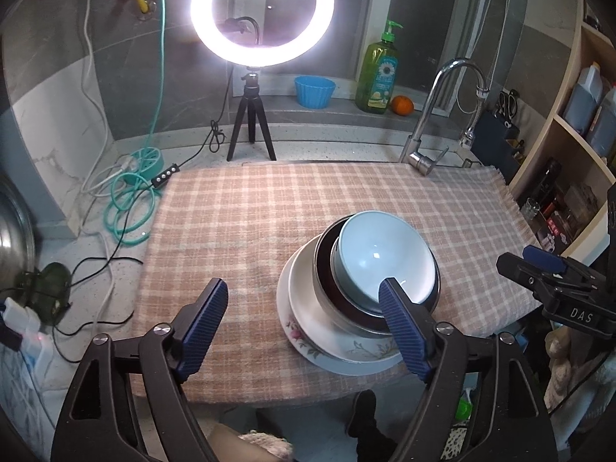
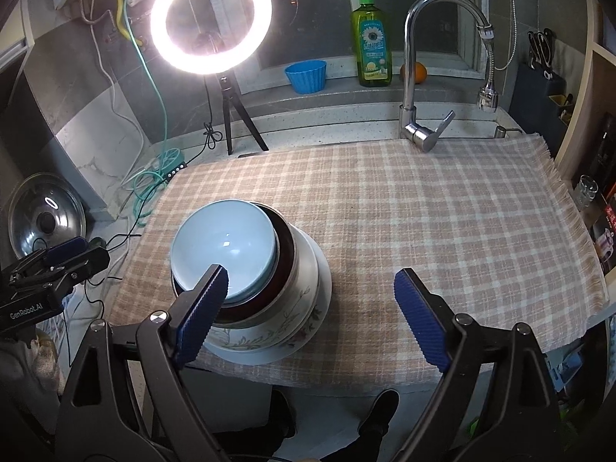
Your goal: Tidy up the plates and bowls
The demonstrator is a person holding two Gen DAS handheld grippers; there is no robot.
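Note:
A stack of dishes stands on the checked cloth (image 1: 269, 208) (image 2: 423, 208) near its front edge. On top is a pale blue bowl (image 1: 379, 256) (image 2: 221, 248), nested in a dark bowl (image 1: 327, 269) (image 2: 283, 265), over a floral bowl (image 2: 277, 327) and a white floral plate (image 1: 342, 346) (image 2: 323, 285). My left gripper (image 1: 306, 319) is open, its right finger in front of the stack's near rim, nothing between the pads. My right gripper (image 2: 312, 304) is open too, its left finger over the blue bowl's near rim. Each gripper shows at the edge of the other's view.
A lit ring light (image 1: 261, 11) (image 2: 211, 17) on a tripod stands behind the cloth. A chrome tap (image 1: 435, 115) (image 2: 415, 77), green soap bottle (image 1: 379, 73) (image 2: 370, 42), blue cup (image 1: 313, 90) (image 2: 306, 75) and orange (image 1: 402, 104) line the back. Cables (image 1: 127, 208) and a pot lid (image 2: 46, 223) lie left; shelves (image 1: 569, 146) right.

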